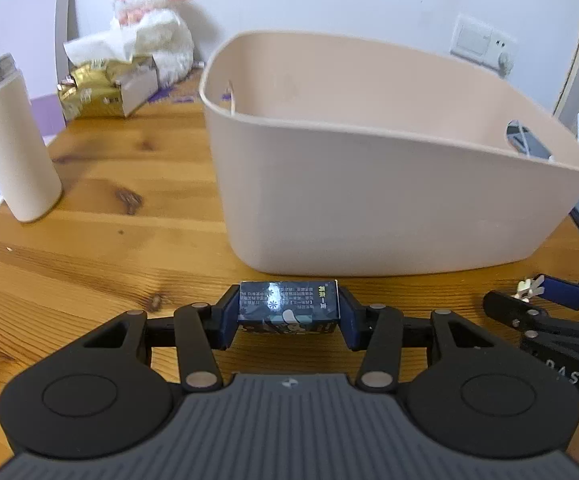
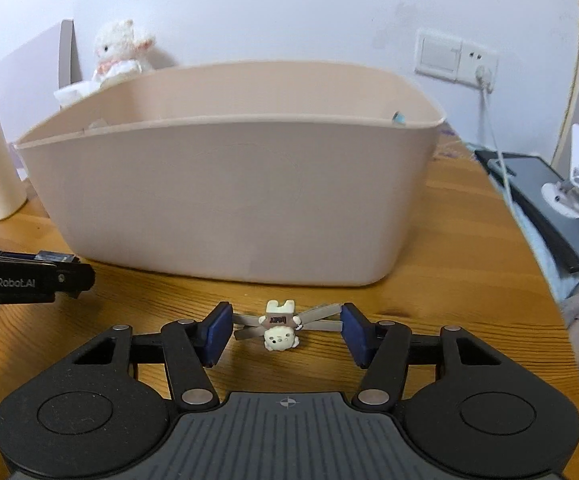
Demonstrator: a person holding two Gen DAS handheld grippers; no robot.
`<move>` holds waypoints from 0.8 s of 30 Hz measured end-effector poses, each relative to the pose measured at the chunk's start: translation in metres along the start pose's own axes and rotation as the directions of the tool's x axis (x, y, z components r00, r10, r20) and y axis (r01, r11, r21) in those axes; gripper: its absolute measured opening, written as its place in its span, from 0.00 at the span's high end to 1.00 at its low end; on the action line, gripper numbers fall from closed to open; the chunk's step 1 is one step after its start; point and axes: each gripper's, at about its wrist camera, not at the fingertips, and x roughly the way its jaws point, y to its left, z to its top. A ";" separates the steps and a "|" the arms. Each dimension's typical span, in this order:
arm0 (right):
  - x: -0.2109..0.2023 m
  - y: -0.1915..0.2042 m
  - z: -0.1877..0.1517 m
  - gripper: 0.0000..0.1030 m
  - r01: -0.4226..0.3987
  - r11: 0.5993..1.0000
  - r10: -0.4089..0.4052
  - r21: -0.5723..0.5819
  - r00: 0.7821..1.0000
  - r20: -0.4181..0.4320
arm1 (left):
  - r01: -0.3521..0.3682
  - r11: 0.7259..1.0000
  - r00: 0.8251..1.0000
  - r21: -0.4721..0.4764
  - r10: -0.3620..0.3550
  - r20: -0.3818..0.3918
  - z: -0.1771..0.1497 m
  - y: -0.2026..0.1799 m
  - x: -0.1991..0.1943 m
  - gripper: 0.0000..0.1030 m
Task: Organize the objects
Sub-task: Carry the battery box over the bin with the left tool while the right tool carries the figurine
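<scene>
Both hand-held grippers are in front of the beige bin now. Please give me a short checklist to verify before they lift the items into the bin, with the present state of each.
1. Left hand-held gripper grips the small dark box on both sides: ok.
2. Right hand-held gripper grips the hair clip with the white figure: cannot tell; the pads meet the clip's thin ends.
3. Beige bin upright, top open: ok.
4. Free room inside bin: cannot tell; floor hidden.
5. Grippers apart from each other: ok.
6. White tumbler away from the path: ok.
</scene>
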 end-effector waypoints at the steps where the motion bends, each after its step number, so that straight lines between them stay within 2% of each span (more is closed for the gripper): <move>1: -0.006 0.000 0.002 0.46 0.001 1.000 -0.001 0.000 1.000 0.012 | 0.001 1.000 1.000 0.002 -0.001 0.011 0.001 0.001 -0.004 0.50; 10: -0.061 0.010 0.020 0.46 0.009 0.999 -0.003 -0.034 0.987 0.159 | 0.003 1.000 0.991 0.002 -0.004 0.136 0.014 0.010 -0.053 0.50; 18: -0.097 0.020 0.045 0.46 0.025 0.996 -0.001 -0.080 0.959 0.285 | 0.009 1.000 0.972 0.009 -0.011 0.236 0.035 0.013 -0.084 0.50; 24: -0.108 0.018 0.071 0.46 0.060 0.996 -0.034 -0.063 0.937 0.349 | 0.010 1.000 0.959 0.014 -0.013 0.284 0.057 0.014 -0.088 0.50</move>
